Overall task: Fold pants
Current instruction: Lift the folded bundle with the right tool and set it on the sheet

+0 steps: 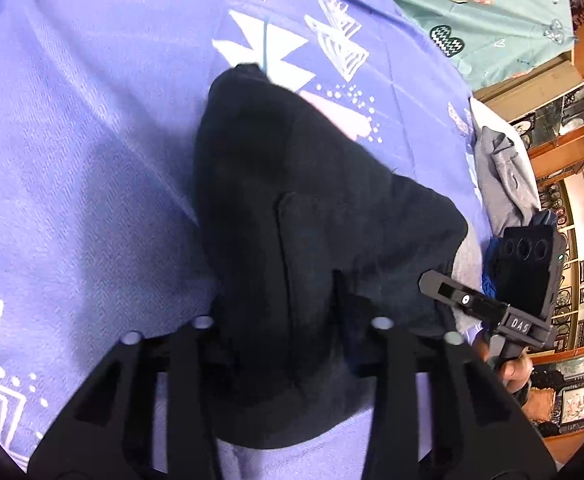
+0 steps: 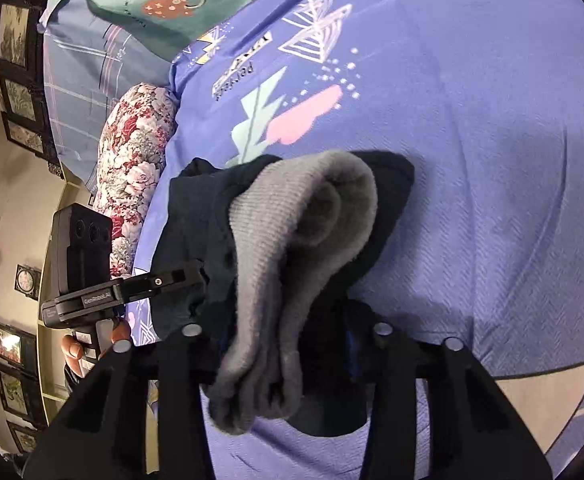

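The pants (image 1: 304, 208) are dark navy with a grey fleece lining, held bunched above a purple printed bedsheet (image 1: 71, 152). My left gripper (image 1: 287, 320) is shut on the dark cloth, which drapes forward over its fingers. In the right wrist view my right gripper (image 2: 287, 344) is shut on the pants (image 2: 195, 216) where the grey lining (image 2: 292, 248) turns outward. The other gripper (image 1: 492, 304) shows at the right of the left wrist view, and at the left of the right wrist view (image 2: 131, 284). Both fingertips are hidden by cloth.
A grey garment (image 1: 504, 172) lies at the bed's right edge. A floral pillow (image 2: 131, 152) and a teal printed cover (image 2: 131, 4) lie at the bed's left side. Wooden shelves with framed pictures (image 1: 564, 184) stand beyond the bed.
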The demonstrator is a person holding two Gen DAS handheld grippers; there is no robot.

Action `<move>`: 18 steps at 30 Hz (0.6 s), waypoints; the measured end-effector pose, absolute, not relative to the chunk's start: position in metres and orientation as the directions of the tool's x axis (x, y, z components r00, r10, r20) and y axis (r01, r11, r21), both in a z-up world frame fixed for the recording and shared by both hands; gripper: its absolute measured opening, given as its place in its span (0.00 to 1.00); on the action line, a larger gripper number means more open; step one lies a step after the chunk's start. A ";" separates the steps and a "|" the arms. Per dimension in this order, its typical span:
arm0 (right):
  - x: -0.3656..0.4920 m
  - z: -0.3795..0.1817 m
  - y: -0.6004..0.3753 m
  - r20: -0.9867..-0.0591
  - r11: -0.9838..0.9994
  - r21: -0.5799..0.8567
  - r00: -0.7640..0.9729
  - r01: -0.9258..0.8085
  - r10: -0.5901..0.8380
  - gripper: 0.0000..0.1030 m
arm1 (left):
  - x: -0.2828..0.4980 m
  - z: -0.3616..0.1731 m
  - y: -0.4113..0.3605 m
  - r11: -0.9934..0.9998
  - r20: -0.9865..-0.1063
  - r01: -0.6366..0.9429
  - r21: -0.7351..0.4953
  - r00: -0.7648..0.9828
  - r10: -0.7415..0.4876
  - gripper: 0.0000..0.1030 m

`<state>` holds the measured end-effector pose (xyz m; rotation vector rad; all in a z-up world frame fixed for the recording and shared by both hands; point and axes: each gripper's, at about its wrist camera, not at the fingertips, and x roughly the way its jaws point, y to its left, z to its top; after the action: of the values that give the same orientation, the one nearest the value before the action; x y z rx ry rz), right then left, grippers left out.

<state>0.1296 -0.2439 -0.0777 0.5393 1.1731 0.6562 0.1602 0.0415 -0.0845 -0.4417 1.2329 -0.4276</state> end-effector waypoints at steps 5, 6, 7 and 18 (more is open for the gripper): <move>0.139 -0.012 -0.229 -0.636 0.701 0.627 0.296 -0.339 0.713 0.36 | 0.159 -0.025 0.045 0.842 -0.755 0.144 -0.519 0.385 -0.531 0.29; 0.144 0.004 -0.227 -0.626 0.699 0.613 0.312 -0.369 0.714 0.36 | 0.163 -0.003 0.048 0.846 -0.734 0.167 -0.507 0.430 -0.525 0.29; 0.151 0.018 -0.224 -0.616 0.695 0.600 0.325 -0.395 0.717 0.36 | 0.170 0.017 0.051 0.850 -0.716 0.184 -0.494 0.469 -0.518 0.29; 0.353 0.108 -0.144 -0.563 0.790 0.311 0.567 -0.528 0.601 0.41 | 0.367 0.096 0.073 0.936 -0.644 0.118 -0.332 0.697 -0.317 0.31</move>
<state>0.3532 -0.1441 0.1076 0.1120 0.7039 0.6645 0.3669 0.0731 0.0955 -0.2756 0.7640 -0.2459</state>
